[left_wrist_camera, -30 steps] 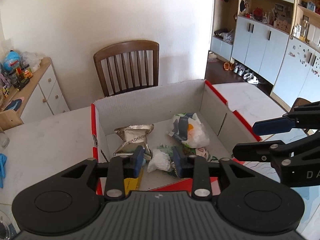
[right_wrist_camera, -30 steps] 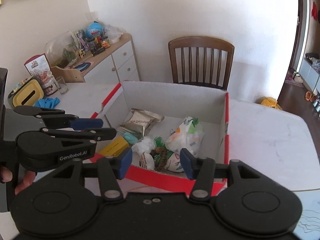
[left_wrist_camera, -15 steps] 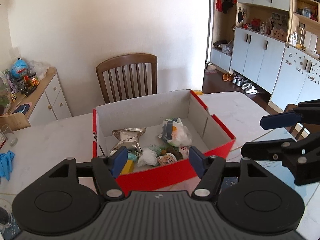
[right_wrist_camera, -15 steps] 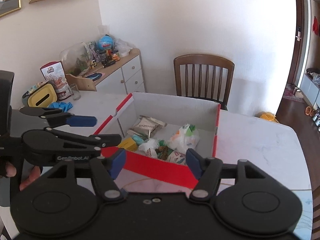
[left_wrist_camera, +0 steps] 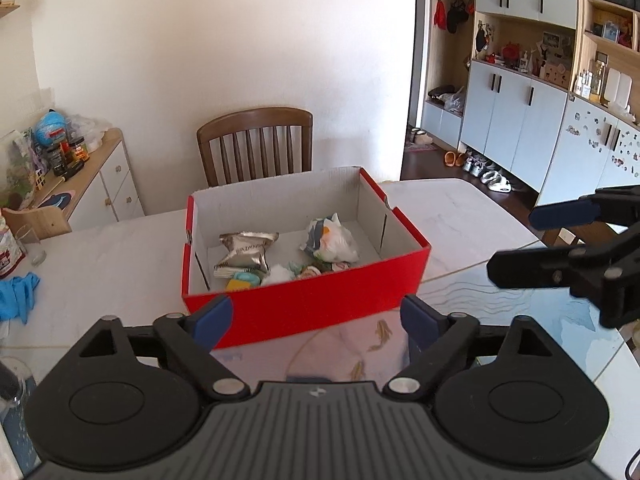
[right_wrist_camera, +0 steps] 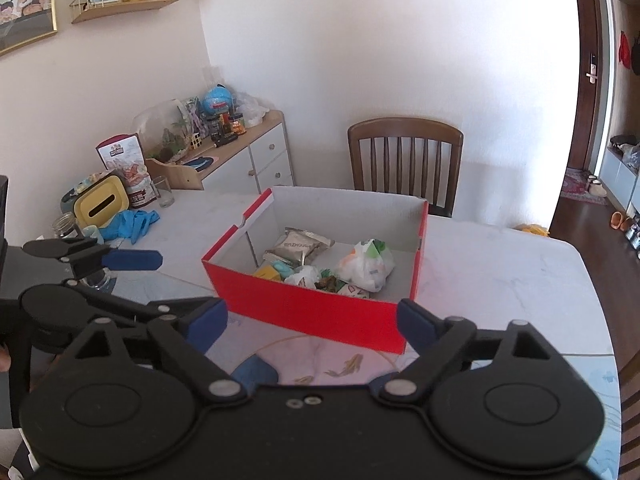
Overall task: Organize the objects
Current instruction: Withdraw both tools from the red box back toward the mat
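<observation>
Wooden chair (left_wrist_camera: 256,144) behind the table (left_wrist_camera: 100,264) (blue gloves (right_wrist_camera: 130,222) near its edge).

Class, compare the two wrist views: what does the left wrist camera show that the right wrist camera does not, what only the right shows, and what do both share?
Only the left wrist view: the white storage cabinets and the shoes on the floor below them.

Only the right wrist view: the wall shelf, the yellow tissue box and the brown door.

Both: the red box holding the silver packet and white bag, the wooden chair, blue gloves, and both grippers' jaws spread wide.
</observation>
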`<state>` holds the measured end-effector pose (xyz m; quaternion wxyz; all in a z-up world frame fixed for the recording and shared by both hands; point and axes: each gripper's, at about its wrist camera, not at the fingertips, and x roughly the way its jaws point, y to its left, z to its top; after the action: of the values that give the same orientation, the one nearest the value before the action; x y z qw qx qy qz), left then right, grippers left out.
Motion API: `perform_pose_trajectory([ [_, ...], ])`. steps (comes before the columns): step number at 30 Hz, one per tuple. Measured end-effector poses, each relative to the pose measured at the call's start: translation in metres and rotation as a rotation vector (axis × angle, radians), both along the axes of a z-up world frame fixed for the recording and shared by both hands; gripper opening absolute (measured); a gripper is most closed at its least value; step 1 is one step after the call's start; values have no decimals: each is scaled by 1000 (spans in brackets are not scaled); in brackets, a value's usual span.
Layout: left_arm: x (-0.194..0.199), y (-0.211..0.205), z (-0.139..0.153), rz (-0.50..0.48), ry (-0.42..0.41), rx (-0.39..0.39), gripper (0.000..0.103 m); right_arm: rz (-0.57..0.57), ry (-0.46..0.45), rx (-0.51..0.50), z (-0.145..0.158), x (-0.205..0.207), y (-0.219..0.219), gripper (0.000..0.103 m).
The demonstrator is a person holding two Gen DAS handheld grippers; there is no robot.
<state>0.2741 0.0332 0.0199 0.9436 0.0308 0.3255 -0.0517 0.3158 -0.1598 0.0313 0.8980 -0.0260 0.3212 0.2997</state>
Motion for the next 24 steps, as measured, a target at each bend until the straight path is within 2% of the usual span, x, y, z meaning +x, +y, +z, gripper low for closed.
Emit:
perform_pose_trajectory([
  [4,-16,1,-6,18,3,-28,101,-15,10,31,-2,-8,-11,101],
  [10,-37,4,-18,56,-15,-36,103,-34,36,31,-13,-17,-22,102],
  [17,-58,1,-39,74,13,-9,103,-43,67,17,-28,-23,-27,102],
  [24,-77,-10,-75,80,56,32,103,-51,132,-32,-63,-18,-19,102],
])
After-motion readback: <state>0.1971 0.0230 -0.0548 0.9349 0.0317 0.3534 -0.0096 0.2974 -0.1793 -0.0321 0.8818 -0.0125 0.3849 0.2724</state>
